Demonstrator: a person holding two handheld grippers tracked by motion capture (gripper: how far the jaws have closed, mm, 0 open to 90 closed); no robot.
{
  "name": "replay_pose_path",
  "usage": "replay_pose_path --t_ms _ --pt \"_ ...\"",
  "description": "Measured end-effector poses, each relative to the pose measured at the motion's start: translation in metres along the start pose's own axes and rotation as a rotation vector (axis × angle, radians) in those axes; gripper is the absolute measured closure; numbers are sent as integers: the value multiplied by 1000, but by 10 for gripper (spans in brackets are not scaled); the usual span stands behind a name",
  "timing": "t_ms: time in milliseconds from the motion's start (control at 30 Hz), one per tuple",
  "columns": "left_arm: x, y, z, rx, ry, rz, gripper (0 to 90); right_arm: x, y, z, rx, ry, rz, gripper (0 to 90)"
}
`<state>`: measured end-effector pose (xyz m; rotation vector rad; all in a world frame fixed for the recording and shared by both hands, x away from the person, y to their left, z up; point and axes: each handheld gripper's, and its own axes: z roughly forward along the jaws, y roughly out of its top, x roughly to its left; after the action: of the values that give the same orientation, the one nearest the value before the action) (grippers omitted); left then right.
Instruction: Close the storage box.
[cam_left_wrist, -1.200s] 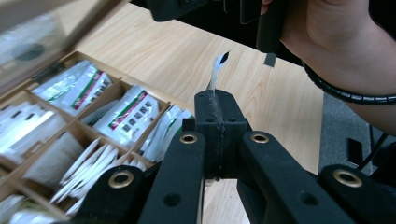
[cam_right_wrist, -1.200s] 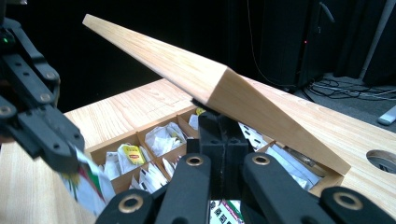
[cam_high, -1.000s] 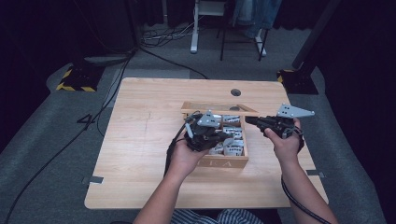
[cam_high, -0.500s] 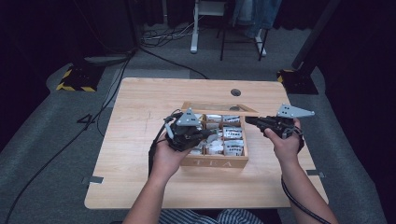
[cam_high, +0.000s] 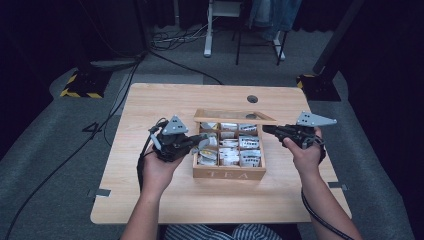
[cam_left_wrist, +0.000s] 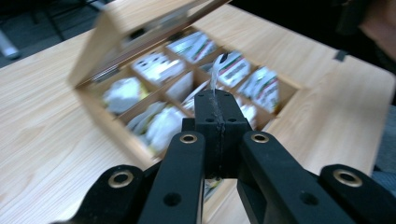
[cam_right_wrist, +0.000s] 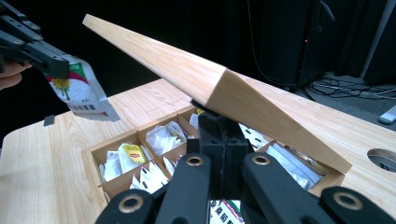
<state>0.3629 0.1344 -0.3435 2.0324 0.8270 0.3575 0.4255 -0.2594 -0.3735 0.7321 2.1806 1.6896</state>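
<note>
My right gripper (cam_right_wrist: 223, 122) jaws closed under the raised wooden lid (cam_right_wrist: 224, 88); open tea box (cam_right_wrist: 95, 161) below with bags in compartments; at 10 o'clock my left gripper (cam_right_wrist: 49, 63) pinches a tea bag (cam_right_wrist: 81, 93)

Left gripper (cam_high: 197, 143) with its pinched tea bag (cam_high: 205, 144) now farther left, off the tea box (cam_high: 229, 172).

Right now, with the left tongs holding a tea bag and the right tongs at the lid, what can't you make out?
- Print on the tea bag: too small in the high view, edge-on in the left gripper view.
- Left tongs pads: hidden by their own black jaws.
- Right tongs on the lid: the lid covers the contact.
- Rear compartments of the tea box: under the lid.
- Sachets: blurred in the left gripper view.
</note>
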Motion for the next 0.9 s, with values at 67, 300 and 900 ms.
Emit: replay_pose_path --t_ms 67,300,900 --pt "7 -5 -2 12 21 -14 897 0 0 0 0 1 0 900" --pt "28 -21 -12 11 70 -75 896 0 0 0 -4 2 4 900" --pt "83 -62 -1 94 185 -272 895 -1 -2 1 2 4 7 900"
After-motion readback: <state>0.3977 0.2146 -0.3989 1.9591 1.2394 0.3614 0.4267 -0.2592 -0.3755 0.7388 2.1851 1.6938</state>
